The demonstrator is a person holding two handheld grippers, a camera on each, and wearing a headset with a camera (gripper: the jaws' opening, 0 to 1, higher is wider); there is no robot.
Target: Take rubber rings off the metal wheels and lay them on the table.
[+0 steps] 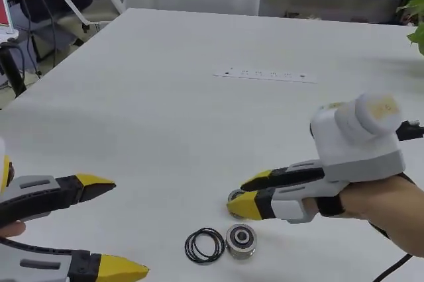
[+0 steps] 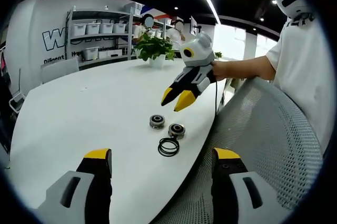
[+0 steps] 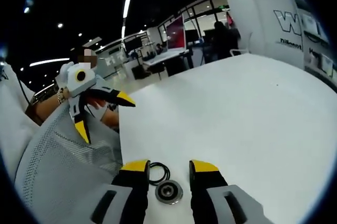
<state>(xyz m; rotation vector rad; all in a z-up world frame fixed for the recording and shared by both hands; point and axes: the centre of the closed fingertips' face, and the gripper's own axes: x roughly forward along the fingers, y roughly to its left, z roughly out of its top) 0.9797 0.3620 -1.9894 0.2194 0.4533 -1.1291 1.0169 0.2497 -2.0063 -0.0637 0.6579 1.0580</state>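
1. On the white wall in the left gripper view I read a large dark "W"; the shelf rack hides the rest of the word.
2. Beneath it, a smaller line begins "Different" and is then cut off.
3. In the right gripper view, a white wall panel bears a large "W"; I cannot read the small line under it.
4. The marks on the table in the head view are too small for me to read.

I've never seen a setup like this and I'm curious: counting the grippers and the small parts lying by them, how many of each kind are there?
Metal wheels: 2
Black rubber rings: at least 2, overlapping in one heap, so the exact number is unclear
Handheld grippers: 2, the left gripper and the right gripper
Total: at least 6
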